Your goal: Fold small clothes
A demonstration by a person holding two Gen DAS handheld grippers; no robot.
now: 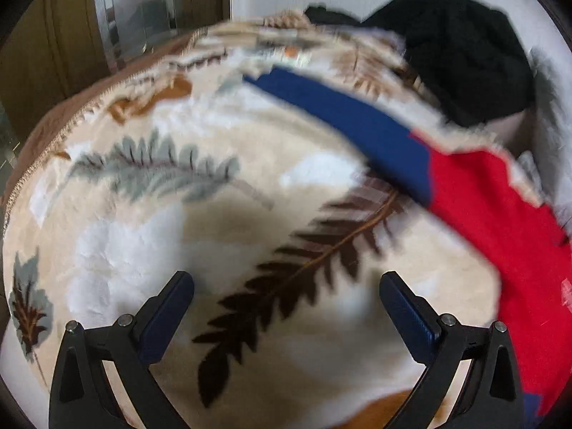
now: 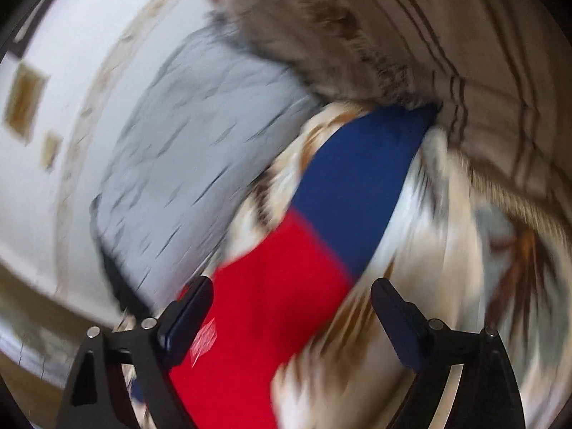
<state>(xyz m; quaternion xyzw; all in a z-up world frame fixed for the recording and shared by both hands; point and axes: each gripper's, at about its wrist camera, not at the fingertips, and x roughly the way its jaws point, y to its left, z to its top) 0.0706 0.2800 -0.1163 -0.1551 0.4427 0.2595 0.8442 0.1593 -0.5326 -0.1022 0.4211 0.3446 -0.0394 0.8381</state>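
Note:
A red and blue garment (image 1: 475, 207) lies flat on a cream blanket with a fern-leaf print (image 1: 178, 193), at the right of the left wrist view. Its blue sleeve (image 1: 343, 114) reaches up and left. My left gripper (image 1: 286, 286) is open and empty, above the blanket to the left of the garment. In the blurred right wrist view the same garment (image 2: 271, 286) runs from the bottom centre up to its blue end (image 2: 361, 178). My right gripper (image 2: 291, 293) is open and empty, right over the red part.
A black piece of clothing (image 1: 461, 53) is heaped at the blanket's far right edge against a white wall. A grey cloth (image 2: 193, 164) lies left of the garment. A brown fuzzy blanket (image 2: 321, 28) and a striped beige cover (image 2: 500, 71) lie beyond. A wooden cabinet (image 1: 53, 53) stands at the far left.

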